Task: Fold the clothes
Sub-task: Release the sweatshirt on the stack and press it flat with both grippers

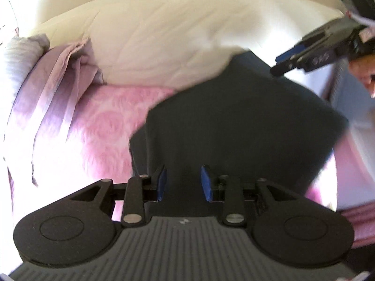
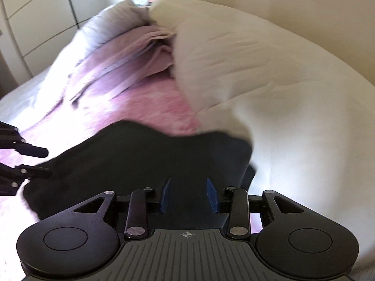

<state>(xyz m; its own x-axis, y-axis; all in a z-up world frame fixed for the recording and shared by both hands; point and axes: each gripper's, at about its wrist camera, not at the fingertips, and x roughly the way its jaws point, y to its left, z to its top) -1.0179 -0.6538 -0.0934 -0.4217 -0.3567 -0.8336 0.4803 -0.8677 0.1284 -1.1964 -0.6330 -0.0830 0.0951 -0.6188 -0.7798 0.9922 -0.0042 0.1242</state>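
A dark folded garment (image 1: 234, 121) lies on the pink patterned bedspread (image 1: 105, 126); it also shows in the right wrist view (image 2: 131, 154). My left gripper (image 1: 184, 182) is open, its blue pads apart over the garment's near edge. My right gripper (image 2: 189, 195) is open too, over the garment's near right part. In the left wrist view the right gripper (image 1: 281, 65) comes in from the upper right above the garment's far corner. In the right wrist view the left gripper (image 2: 44, 162) is at the garment's left edge, fingers apart. Neither holds cloth.
A large cream pillow (image 1: 164, 37) lies behind the garment and touches its far edge; it also shows in the right wrist view (image 2: 269, 82). Crumpled lilac bedding (image 1: 54, 86) is piled at the left. A grey knitted cloth (image 1: 21, 53) lies beyond it. White wardrobe doors (image 2: 35, 11) stand far left.
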